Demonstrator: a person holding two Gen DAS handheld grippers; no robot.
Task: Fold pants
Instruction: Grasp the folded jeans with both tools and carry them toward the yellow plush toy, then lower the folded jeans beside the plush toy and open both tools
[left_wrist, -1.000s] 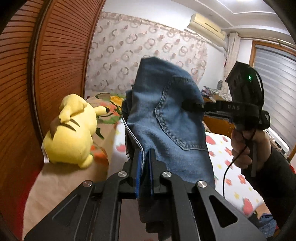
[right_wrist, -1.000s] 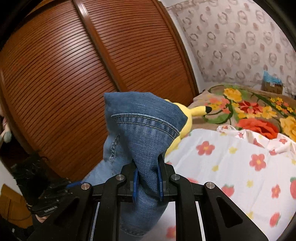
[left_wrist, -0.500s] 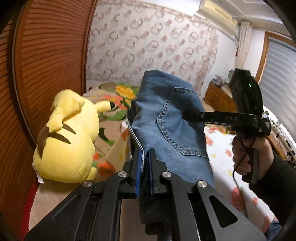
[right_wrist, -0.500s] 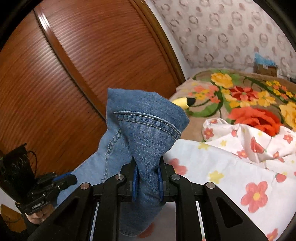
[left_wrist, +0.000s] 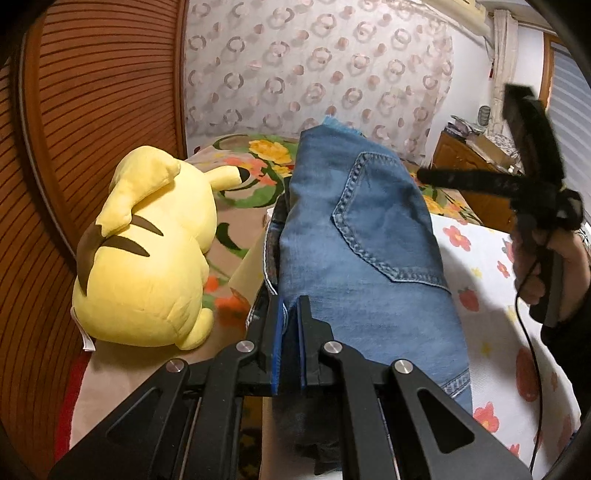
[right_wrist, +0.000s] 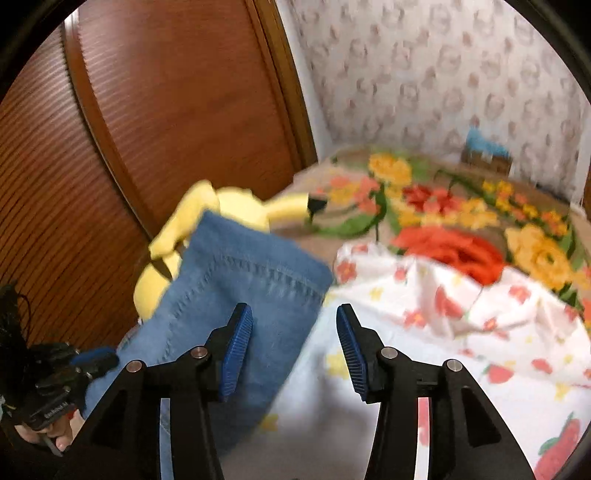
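Nearest in the left wrist view, left claw (left_wrist: 291, 336) clamped tight on a fold of the blue jeans (left_wrist: 365, 258), blue pads pinching the denim with hardly any gap. From there, jeans rising up and away in a thick bundle, back pocket with pale stitching facing up, darker inner fabric hanging below the jaws. Lower edge of the denim trailing onto the white flowered sheet (left_wrist: 491, 332) of the bed.

In the right wrist view, right claw (right_wrist: 293, 350) with jaws opening, blue ribbed pads well apart. Hemmed end of the jeans (right_wrist: 240, 295) lying against the left pad only; right pad clear of it, with white sheet (right_wrist: 424, 369) showing through the gap. No pinch on the cloth. Picture blurred here, so finer contact hard to tell.

Just left of the jeans, a yellow plush toy (left_wrist: 147, 258) with brown back stripes, lying on the bed's edge beside the denim. Same toy (right_wrist: 195, 229) peeking out behind the denim in the right view.

To the right in the left view, a hand (left_wrist: 535, 273) in a dark sleeve gripping the handle of the other gripper, held above the sheet.

Further back, a floral blanket (right_wrist: 461, 221) in red, yellow and green spread across the head of the bed. Beyond that, a slatted wooden wardrobe door (left_wrist: 92, 110) on the left and a wall with ring-patterned paper (left_wrist: 314, 74) behind.
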